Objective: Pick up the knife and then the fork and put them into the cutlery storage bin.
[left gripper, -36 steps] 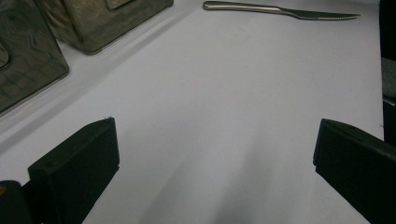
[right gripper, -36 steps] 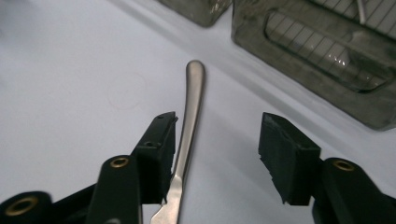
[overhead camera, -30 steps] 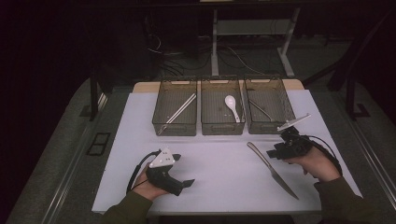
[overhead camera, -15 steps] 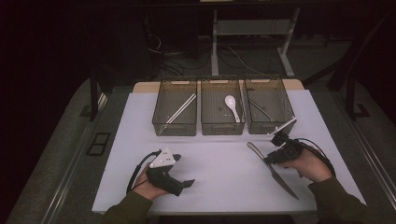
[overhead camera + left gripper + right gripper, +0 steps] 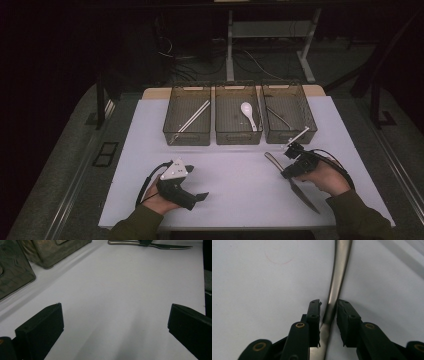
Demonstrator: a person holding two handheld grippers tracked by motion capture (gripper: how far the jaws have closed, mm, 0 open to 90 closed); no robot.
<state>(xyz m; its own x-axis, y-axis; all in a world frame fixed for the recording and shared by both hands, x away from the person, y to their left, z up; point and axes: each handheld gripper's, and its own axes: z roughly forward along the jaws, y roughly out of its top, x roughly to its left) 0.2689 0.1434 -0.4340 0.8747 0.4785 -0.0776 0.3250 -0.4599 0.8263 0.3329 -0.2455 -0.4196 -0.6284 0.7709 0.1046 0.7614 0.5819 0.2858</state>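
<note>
You have three mesh bins [image 5: 239, 131], one knife [image 5: 295, 185], one white spoon [image 5: 248, 114], and two grippers [image 5: 200, 196] [image 5: 289, 156].

Dim, dark-edged high view; soft, slightly blurred close-ups.

So it's a plain steel table knife [image 5: 292, 182], lying flat on the white table [image 5: 240, 180], over on the right side just in front of the bins. Handle end points up toward the bins, and the blade runs down toward the near edge at a slant. The handle is smooth and shiny [image 5: 337, 285], and the blade edge is finely serrated [image 5: 172, 247].
</note>
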